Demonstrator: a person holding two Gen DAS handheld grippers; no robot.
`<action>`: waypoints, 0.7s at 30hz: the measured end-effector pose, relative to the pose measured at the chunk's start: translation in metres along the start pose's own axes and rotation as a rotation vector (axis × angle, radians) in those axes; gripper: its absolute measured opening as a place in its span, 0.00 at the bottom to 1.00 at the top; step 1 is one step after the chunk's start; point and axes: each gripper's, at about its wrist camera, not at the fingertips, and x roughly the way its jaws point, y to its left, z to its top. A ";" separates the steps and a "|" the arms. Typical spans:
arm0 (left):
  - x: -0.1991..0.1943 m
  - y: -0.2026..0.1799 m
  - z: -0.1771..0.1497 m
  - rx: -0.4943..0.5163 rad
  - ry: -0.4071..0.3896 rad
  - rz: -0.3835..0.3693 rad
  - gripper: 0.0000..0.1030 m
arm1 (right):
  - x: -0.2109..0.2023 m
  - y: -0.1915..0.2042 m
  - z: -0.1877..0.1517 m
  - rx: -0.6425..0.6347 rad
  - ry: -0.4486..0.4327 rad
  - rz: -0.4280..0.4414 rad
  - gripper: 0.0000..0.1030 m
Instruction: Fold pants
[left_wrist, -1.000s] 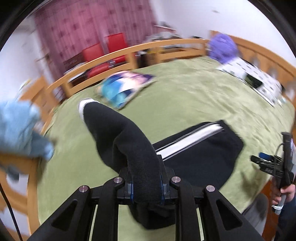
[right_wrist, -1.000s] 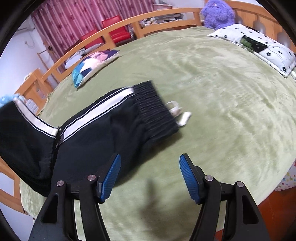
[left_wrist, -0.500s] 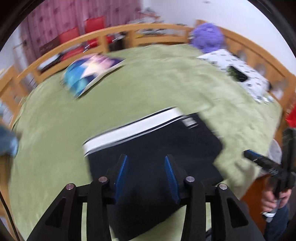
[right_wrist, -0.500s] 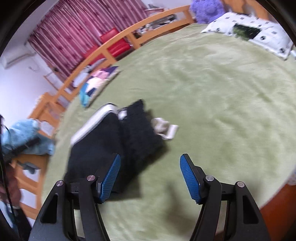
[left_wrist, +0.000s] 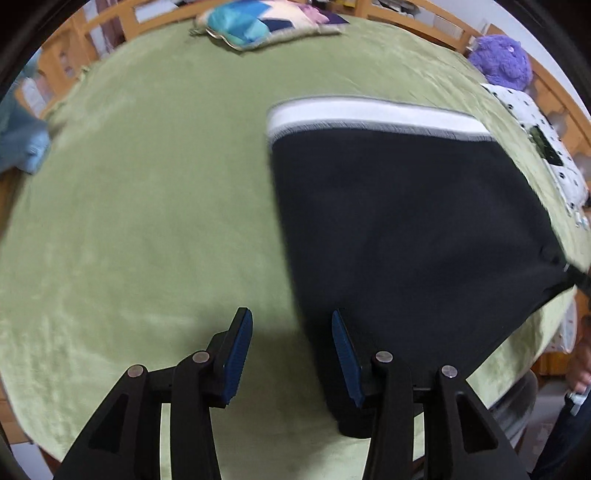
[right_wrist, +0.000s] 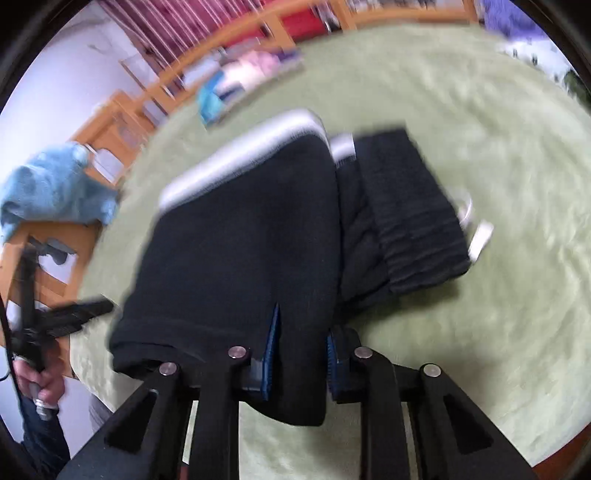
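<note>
The black pants with a white side stripe (left_wrist: 399, 221) lie folded over on the green fleece bed cover (left_wrist: 140, 206), near the bed's front edge. In the right wrist view the ribbed black waistband (right_wrist: 413, 210) sticks out to the right from under the folded layer, with a white drawstring end (right_wrist: 480, 236) just beside it.

The left claw (left_wrist: 291, 347) hangs over the bed with its blue-padded fingers (left_wrist: 236, 350) apart and nothing between them; the left edge of the pants runs down just inside the right finger, and the other finger is over bare cover.

The right claw (right_wrist: 301, 350) is closing on the near edge of the folded black cloth, which fills the narrow gap between its blue pads (right_wrist: 271, 350).

A colourful printed cushion (left_wrist: 266, 22) lies at the far side of the bed, a purple plush toy (left_wrist: 502, 62) and a white dotted pillow (left_wrist: 543, 144) at the right. A light blue cloth (right_wrist: 55, 184) is draped on the wooden bed rail (right_wrist: 122, 122).
</note>
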 end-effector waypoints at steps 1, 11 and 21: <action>0.000 -0.003 -0.001 0.002 -0.013 -0.015 0.41 | -0.006 -0.003 0.004 0.020 -0.019 0.038 0.17; -0.025 -0.039 -0.006 0.109 -0.102 -0.060 0.47 | 0.002 -0.019 -0.004 0.041 0.125 0.016 0.26; -0.025 -0.030 0.001 0.034 -0.096 -0.118 0.47 | -0.044 0.004 0.002 -0.054 -0.105 0.021 0.13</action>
